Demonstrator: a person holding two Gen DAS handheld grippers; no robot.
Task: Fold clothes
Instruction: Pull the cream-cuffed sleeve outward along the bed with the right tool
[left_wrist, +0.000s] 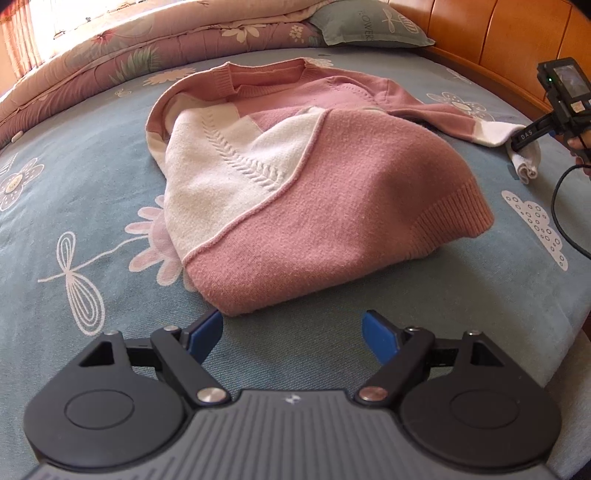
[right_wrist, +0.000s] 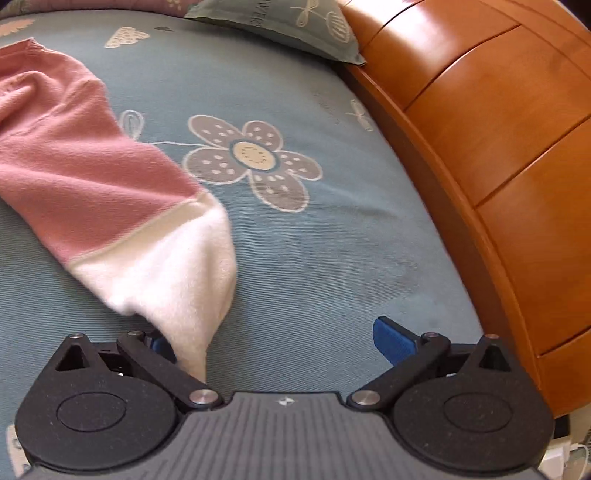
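The pink sweater (left_wrist: 295, 192) is soft & floppy, best taken at the white cuff (right_wrist: 177, 288), lower left, where right gripper (right_wrist: 273, 343) stands released; left gripper (left_wrist: 291, 332) released too.

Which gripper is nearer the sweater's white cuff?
Right. The open right gripper has the white cuff lying against one finger; the left gripper hovers off the sweater's hem, far from it.

Soft, fuzzy knit sweater (left_wrist: 325, 206) in pink and cream, ribbed at the hem. Finely ribbed, matt blue bedsheet (right_wrist: 332, 240) in woven cloth. Glossy, smooth orange wood headboard (right_wrist: 498, 147). Matt black plastic tool (left_wrist: 291, 332) with shiny metal rivets.
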